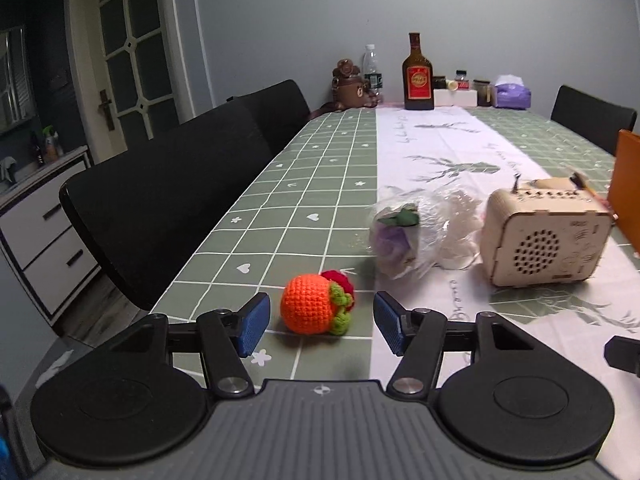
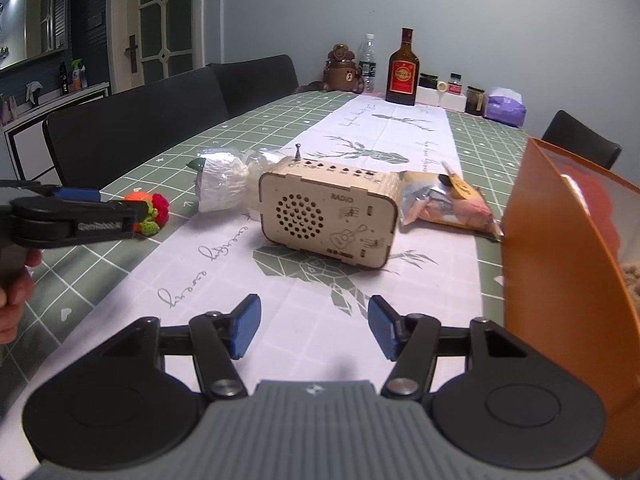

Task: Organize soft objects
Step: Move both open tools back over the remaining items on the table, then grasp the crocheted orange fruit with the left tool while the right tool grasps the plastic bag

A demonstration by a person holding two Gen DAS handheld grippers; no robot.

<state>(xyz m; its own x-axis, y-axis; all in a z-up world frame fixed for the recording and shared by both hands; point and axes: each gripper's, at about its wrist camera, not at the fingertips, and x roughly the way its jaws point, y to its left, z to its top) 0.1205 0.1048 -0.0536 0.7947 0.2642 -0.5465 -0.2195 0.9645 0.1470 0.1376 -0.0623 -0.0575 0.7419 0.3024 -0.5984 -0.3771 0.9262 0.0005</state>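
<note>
An orange crocheted toy with green leaves and a red part lies on the green checked tablecloth. My left gripper is open, its blue pads on either side of the toy, just short of it. The toy also shows in the right wrist view, partly behind the left gripper. A plastic-wrapped crochet flower lies beyond it. My right gripper is open and empty above the white runner. An orange bin stands at the right with soft things inside.
A wooden radio box stands mid-table, with a wrapped packet behind it to the right. Bottles, jars and a tissue pack stand at the far end. Black chairs line the table's left edge.
</note>
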